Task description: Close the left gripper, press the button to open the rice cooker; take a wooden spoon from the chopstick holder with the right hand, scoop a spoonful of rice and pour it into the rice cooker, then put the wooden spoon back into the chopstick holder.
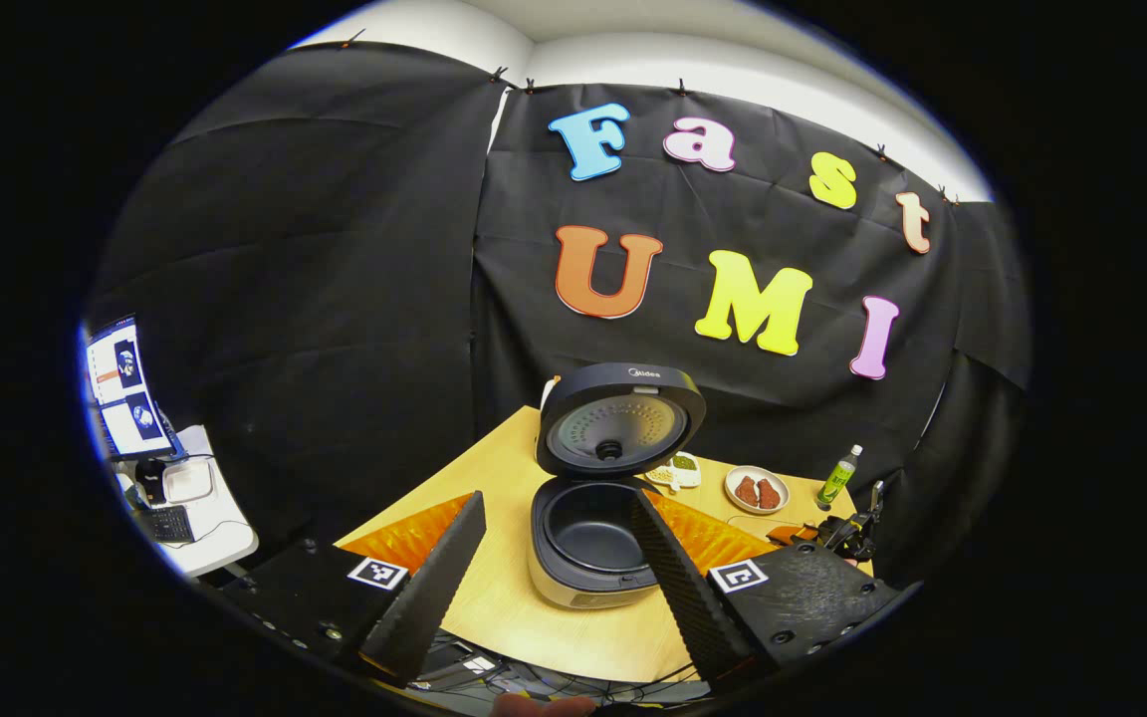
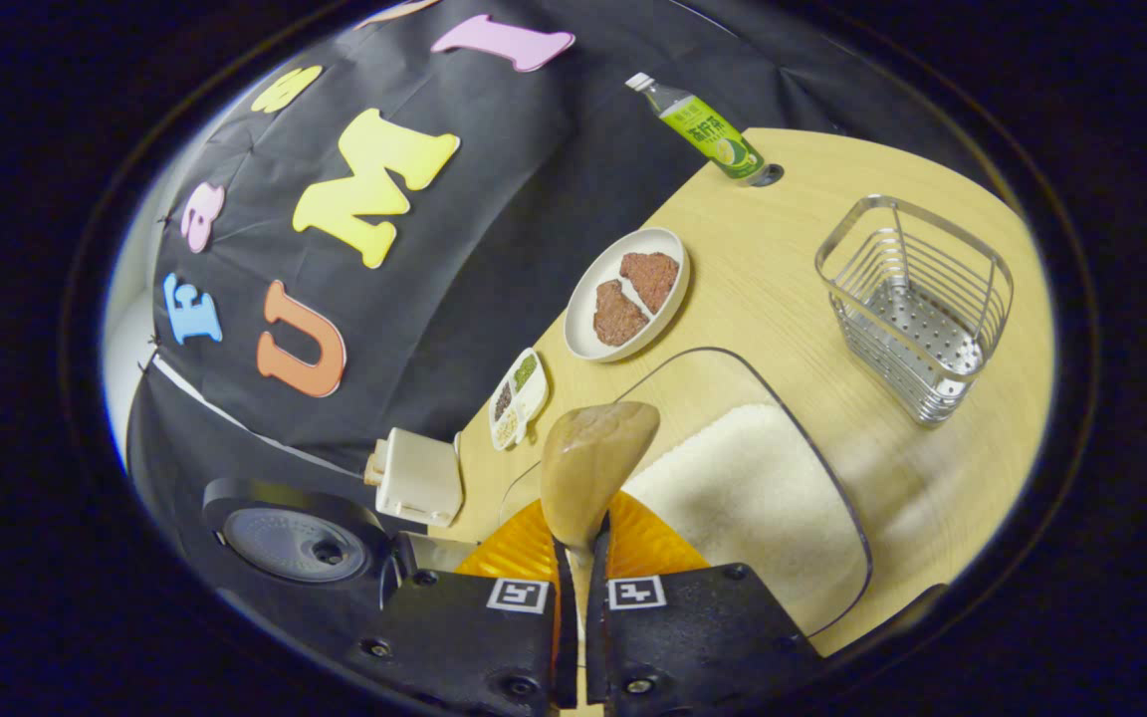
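The rice cooker (image 1: 583,558) stands open on the wooden table, its lid (image 1: 619,428) raised and the dark inner pot (image 1: 598,533) bare inside. My left gripper (image 1: 559,573) hangs in front of the cooker, open, with nothing between its fingers. My right gripper (image 2: 578,543) is shut on the handle of the wooden spoon (image 2: 598,453). The spoon's bowl hovers over the near rim of a clear container of white rice (image 2: 748,488), and no rice shows on it. The wire chopstick holder (image 2: 917,309) stands beyond the rice and holds nothing. The cooker's lid (image 2: 290,543) lies to the left.
A plate of brown food (image 2: 628,294), a small divided dish (image 2: 519,398) and a green bottle (image 2: 713,129) stand along the far edge. An orange mat (image 1: 404,533) lies under the cooker. A side table with a monitor (image 1: 125,383) is at far left.
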`<state>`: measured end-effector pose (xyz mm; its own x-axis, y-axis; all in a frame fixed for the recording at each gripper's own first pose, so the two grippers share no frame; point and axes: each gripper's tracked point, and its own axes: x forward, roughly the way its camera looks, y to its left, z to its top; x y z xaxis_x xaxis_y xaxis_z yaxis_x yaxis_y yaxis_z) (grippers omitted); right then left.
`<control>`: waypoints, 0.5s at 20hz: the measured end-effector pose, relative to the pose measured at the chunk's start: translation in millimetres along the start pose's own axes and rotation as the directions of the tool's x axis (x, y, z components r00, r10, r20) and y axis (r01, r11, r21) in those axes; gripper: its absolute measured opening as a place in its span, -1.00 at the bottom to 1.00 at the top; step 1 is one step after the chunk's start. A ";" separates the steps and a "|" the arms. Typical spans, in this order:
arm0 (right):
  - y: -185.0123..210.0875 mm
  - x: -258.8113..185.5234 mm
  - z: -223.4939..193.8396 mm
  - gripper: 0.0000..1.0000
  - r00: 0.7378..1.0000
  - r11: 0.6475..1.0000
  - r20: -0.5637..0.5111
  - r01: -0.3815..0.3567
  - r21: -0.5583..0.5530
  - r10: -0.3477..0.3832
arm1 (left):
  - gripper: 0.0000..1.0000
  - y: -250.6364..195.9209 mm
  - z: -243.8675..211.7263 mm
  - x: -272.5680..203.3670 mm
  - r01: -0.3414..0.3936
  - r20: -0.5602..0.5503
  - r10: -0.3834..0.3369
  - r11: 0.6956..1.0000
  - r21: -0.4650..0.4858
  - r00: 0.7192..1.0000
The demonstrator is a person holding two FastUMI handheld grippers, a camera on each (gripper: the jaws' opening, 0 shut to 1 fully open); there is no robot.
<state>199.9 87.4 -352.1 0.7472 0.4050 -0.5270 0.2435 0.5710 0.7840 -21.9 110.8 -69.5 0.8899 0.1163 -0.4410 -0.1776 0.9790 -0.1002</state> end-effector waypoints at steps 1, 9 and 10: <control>0.3 -4.5 2.5 -0.83 1.000 1.000 0.001 -0.022 0.021 0.022 | 0.90 -2.9 0.1 -1.2 0.004 -0.001 -0.004 1.000 0.000 1.000; 2.2 -56.0 55.9 -0.82 0.990 0.980 0.083 -0.125 0.154 0.113 | 0.90 -24.4 -1.5 -3.9 0.022 0.010 -0.022 1.000 0.002 1.000; 6.4 -58.5 62.2 -0.83 0.988 0.975 0.091 -0.136 0.175 0.122 | 0.90 -26.0 -1.2 -4.3 0.022 0.014 -0.022 1.000 0.001 1.000</control>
<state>196.3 23.0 -295.9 0.8246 0.4044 -0.3957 0.2439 0.3769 0.8936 -21.5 84.6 -66.0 0.8995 0.0968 -0.4260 -0.1574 0.9815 -0.1093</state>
